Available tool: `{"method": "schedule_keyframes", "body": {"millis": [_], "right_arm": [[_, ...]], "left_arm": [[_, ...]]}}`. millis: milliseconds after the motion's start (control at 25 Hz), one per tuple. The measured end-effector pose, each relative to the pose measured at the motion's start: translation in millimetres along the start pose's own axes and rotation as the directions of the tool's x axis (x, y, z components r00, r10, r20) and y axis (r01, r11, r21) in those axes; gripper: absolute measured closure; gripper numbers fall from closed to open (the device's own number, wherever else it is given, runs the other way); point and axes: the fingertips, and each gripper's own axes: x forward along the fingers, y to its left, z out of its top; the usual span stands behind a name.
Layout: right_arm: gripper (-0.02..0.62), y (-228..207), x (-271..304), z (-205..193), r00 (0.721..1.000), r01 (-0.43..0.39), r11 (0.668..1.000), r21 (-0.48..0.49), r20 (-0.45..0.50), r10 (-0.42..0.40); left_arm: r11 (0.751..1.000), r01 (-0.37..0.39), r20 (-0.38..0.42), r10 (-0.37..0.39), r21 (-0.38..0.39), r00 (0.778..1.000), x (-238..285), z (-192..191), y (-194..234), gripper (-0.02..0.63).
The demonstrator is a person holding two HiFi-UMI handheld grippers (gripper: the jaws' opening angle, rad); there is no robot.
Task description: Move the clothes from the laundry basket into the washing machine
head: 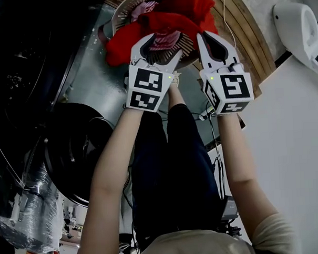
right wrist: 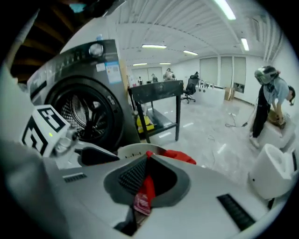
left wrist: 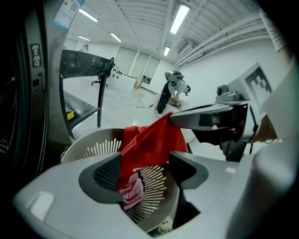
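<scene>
Right gripper (head: 207, 37): I have it clamped on a fold of the red garment (head: 159, 21). In its own view the cloth is pinched flat between the pads, with a short tail hanging below.
Left gripper (head: 156, 49): the jaws stand apart and grip nothing. The red cloth hangs through the gap and lies against one pad, but nothing presses on it.
Red garment: it is mostly heaped over the laundry basket (head: 123, 9), with one corner drawn up taut to the right gripper. It is not clear of the rim.
Pink striped cloth (left wrist: 133, 191): it sits in the basket under the red piece, just below my left jaws.
Washing machine (right wrist: 88, 107): it stands to my left, just beside the basket, with its door (head: 76, 148) swung open and the drum dark inside.
Step in hand: I judge I am lifting the red garment out of the basket.
Doing it well: I would close the left jaws on red fabric only, above the pink piece, so that both grippers share the load. Then I would raise both together until the lowest fold clears the rim, and only then swing toward the drum.
Watch for: the pink cloth may ride up with the red. A single corner grip may also let the bulk drag and tip the basket.
</scene>
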Motion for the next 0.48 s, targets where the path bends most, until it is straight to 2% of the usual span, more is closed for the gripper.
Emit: {"method": "schedule_keyframes", "body": {"millis": [120,200,280,360,400,440,480], "right_arm": [[0.574,31,-17,26,0.992,-0.112,0.992,0.063,0.068,0.108],[0.574,53,-27,45,0.975,-0.204,0.976,0.080,0.110,0.194],[0.575,77,-36,64,0.947,-0.301,0.949,0.089,0.146,0.287],[0.574,100,-46,82,0.906,-0.405,0.905,0.132,0.194,0.377],[0.574,109,-51,92,0.882,-0.453,0.878,0.155,0.224,0.415],[0.574,116,-56,100,0.859,-0.492,0.855,0.166,0.253,0.445],[0.574,120,-59,107,0.842,-0.517,0.840,0.165,0.276,0.464]], "left_arm": [[0.999,0.002,0.039,-0.004,0.038,0.999,-8,16,-4,0.275],[0.998,0.018,0.060,-0.021,0.052,0.998,-14,23,-8,0.269],[0.998,0.022,0.108,-0.028,0.061,0.994,-21,34,-9,0.270],[0.999,0.001,0.205,-0.008,0.037,0.979,-37,50,-4,0.270],[1.000,-0.013,0.261,0.009,0.014,0.965,-48,60,2,0.280],[1.000,-0.029,0.307,0.029,-0.005,0.951,-59,69,8,0.334],[0.999,-0.051,0.335,0.053,-0.016,0.941,-70,76,14,0.424]]}}
